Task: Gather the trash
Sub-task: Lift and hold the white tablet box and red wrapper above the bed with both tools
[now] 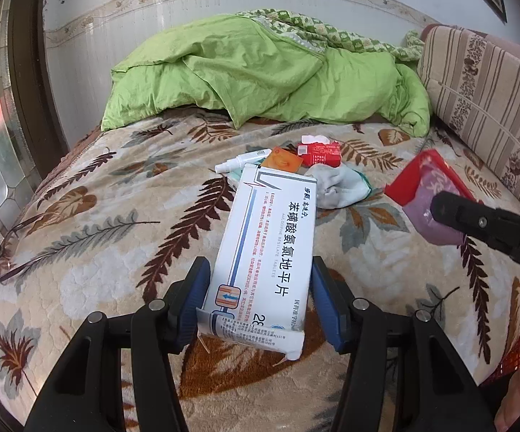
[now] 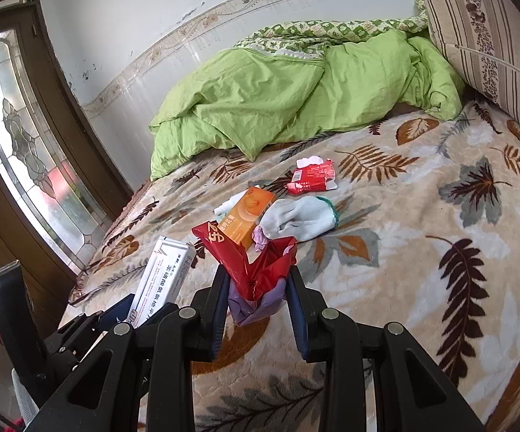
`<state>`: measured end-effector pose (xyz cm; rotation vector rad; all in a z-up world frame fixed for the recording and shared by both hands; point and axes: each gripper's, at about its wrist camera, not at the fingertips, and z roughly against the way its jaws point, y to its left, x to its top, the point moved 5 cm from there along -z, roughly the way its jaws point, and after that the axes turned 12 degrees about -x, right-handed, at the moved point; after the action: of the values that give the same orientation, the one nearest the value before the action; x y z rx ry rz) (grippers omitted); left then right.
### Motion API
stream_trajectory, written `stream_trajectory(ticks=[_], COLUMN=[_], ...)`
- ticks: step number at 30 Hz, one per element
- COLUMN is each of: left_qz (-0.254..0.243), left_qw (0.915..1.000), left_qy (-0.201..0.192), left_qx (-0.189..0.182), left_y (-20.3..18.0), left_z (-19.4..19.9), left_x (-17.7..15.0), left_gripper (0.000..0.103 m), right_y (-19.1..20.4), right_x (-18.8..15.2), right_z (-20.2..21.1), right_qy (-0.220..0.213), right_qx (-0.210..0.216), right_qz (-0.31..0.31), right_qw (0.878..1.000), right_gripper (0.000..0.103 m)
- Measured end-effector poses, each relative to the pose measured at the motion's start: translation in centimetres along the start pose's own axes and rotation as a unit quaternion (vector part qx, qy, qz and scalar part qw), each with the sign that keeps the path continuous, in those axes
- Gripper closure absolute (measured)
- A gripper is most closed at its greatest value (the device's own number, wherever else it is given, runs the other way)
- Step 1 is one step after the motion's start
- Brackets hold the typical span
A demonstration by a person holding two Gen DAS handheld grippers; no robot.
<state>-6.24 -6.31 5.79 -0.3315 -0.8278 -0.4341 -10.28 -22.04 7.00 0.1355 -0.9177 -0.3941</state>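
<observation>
Left wrist view: our left gripper (image 1: 260,288) has its two blue-padded fingers (image 1: 197,288) clamped on the sides of one white medicine box (image 1: 265,237), held lifted above the leaf-patterned blanket (image 1: 116,252) with its torn end flap hanging toward the camera. In the right wrist view, our right gripper (image 2: 258,284) has its fingers (image 2: 220,298) closed on one crumpled red bag (image 2: 252,262) with a purple bag (image 2: 256,307) bunched beneath it, also held off the bed; the same bundle appears at the right edge of the left view, partly behind the black finger. Still lying on the blanket, close together near the middle, we count four loose items: one orange box (image 2: 247,217), one red packet (image 2: 312,176) with its end torn open, one white work glove (image 2: 301,217) and one small white bottle (image 1: 242,160), which touches the orange box. Behind them sits one rumpled green quilt (image 1: 260,72), and one striped cushion (image 1: 490,100) runs along the right.
</observation>
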Motion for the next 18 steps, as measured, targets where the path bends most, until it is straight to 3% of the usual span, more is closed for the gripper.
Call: stream_trajectory(ticks=[10,18], left_qz=[0.025,-0.003], left_qw=[0.9992,0.9984], left_qy=[-0.031,-0.056], left_qx=[0.010,-0.013], left_y=[-0.1,-3.9], left_z=[5.4,9.4], left_x=[0.5,1.4], left_gripper=[0.048,0.048], right_y=[-0.1,0.3], right_x=[-1.6,-1.8], right_z=[2.4,6.7], right_qy=[-0.001,-0.020], right_qx=[0.011,0.022], right_qz=[-0.005,-0.003], right_qw=[1.000,1.000], right_gripper=[0.070,0.070])
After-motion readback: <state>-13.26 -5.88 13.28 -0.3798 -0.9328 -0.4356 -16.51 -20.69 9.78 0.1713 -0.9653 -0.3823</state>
